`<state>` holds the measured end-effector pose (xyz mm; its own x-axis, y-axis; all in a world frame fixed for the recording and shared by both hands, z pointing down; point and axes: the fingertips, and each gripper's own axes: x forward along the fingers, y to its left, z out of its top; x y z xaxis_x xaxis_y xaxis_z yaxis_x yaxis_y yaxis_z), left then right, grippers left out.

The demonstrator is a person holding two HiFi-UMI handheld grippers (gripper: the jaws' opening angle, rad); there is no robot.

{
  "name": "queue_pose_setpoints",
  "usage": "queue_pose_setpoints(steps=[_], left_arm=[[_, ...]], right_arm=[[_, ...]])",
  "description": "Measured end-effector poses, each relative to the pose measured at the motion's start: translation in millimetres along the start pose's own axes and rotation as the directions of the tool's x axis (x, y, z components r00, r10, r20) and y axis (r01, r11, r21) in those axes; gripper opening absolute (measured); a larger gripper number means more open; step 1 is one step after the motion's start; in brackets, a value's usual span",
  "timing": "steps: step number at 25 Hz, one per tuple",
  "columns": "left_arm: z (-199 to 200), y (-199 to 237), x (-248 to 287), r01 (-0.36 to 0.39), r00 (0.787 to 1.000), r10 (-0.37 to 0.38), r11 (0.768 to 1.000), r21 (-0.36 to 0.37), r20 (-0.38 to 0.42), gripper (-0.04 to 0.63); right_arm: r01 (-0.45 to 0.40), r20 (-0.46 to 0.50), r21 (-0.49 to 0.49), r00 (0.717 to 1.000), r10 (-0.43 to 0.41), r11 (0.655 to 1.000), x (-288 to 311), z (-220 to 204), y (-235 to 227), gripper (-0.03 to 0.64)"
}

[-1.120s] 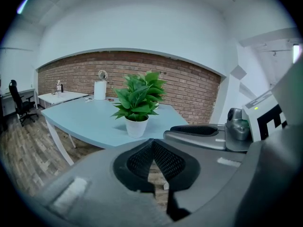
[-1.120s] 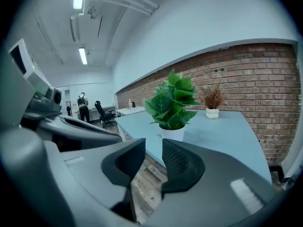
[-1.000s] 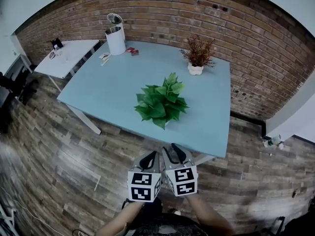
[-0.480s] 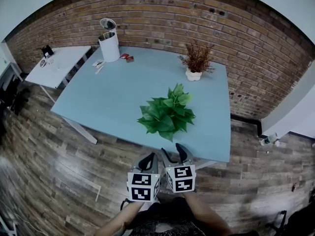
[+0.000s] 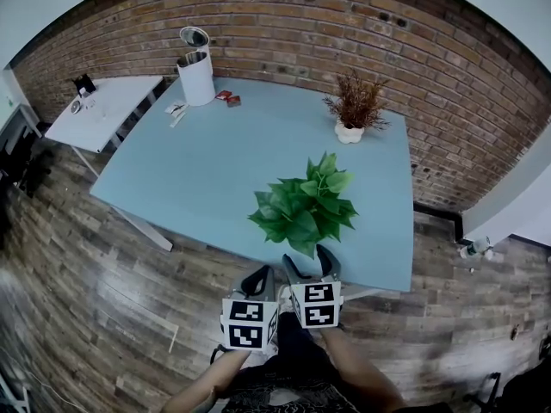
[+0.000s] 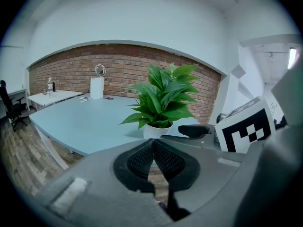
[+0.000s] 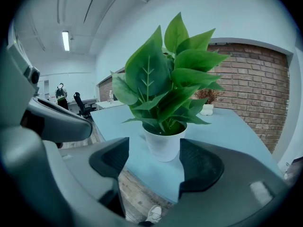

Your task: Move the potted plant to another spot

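I see one pale blue counter [image 5: 215,170] in front of a brick wall [image 5: 284,24]. Its near edge runs just past my tools, with wood floor [image 5: 103,282] below. The potted plant [image 5: 303,209], green and leafy in a white pot [image 7: 163,143], stands upright close to that near edge, toward the right corner. The counter surface to its left and behind it is bare and wide.

I count two plants. The second is a dried brown plant [image 5: 356,110] in a white pot near the far right corner, well apart from the first. One white lidded bin [image 5: 197,74] stands at the far left corner, and a second, white counter [image 5: 103,106] stands beyond it.

My left tool [image 5: 258,278] is closed, jaws together, holding nothing. My right tool [image 5: 308,267] has its jaws opening wide; the pot shows in the gap, with the pads not touching it.

Since a second ago, both tools have come nearer the plant, and the right jaws stand wider.
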<state>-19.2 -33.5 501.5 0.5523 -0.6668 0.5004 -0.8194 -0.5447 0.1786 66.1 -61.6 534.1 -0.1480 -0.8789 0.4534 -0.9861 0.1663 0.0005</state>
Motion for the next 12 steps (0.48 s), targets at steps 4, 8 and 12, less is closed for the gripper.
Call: queue_pose_setpoints(steps=[4,8,12], left_arm=[[1,8,9,-0.008,1.0,0.008,1.0,-0.002,-0.009,-0.002],[7,13,17,-0.009,1.0,0.009,1.0,0.002,-0.007,-0.002],[9,20,23,-0.018,1.0,0.018,1.0,-0.002,-0.012,-0.002]], right_arm=[[-0.003,-0.022,0.003,1.0,0.003,1.0,14,-4,-1,0.343],[0.004,-0.031,-0.003,1.0,-0.004,1.0,29,-5,-8,0.384],[0.004,-0.051,-0.006,0.999,-0.005,1.0,40,-7,-11,0.412]])
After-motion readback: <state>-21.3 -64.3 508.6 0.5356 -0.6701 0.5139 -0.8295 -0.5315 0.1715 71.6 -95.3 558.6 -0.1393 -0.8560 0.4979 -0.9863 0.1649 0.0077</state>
